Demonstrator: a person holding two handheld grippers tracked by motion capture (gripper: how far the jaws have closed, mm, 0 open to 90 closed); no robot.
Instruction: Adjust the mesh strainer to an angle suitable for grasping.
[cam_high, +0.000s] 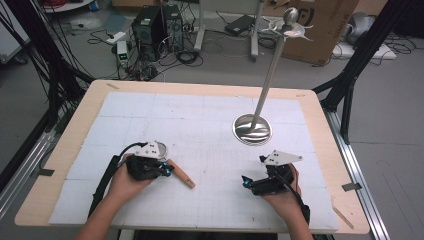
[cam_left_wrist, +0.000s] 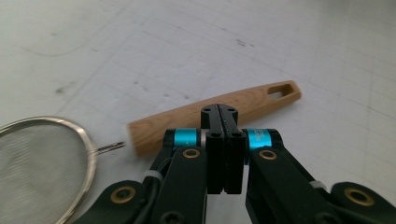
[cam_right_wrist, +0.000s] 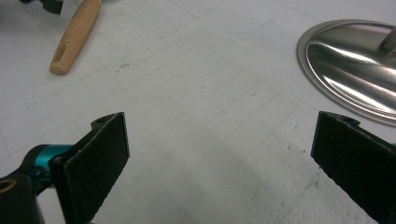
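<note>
A small strainer lies on the white mat at front left, its wooden handle (cam_high: 182, 175) pointing right and toward the person. Its wire-mesh bowl (cam_left_wrist: 32, 163) sits at the lower left of the left gripper view. My left gripper (cam_high: 169, 171) is right over the handle (cam_left_wrist: 261, 100), and its tips (cam_left_wrist: 219, 112) are pressed together with nothing between them. My right gripper (cam_high: 245, 182) rests at front right, pointing left. Its jaws (cam_right_wrist: 219, 154) stand wide open over bare mat. The handle's far end (cam_right_wrist: 74, 39) lies well ahead of them.
A steel stand rises right of centre, with a round shiny base (cam_high: 252, 129), a tall pole and hooks at its top (cam_high: 290, 25). The base (cam_right_wrist: 355, 60) lies just ahead and right of my right gripper. The white mat (cam_high: 200, 115) covers a wooden table (cam_high: 75, 135).
</note>
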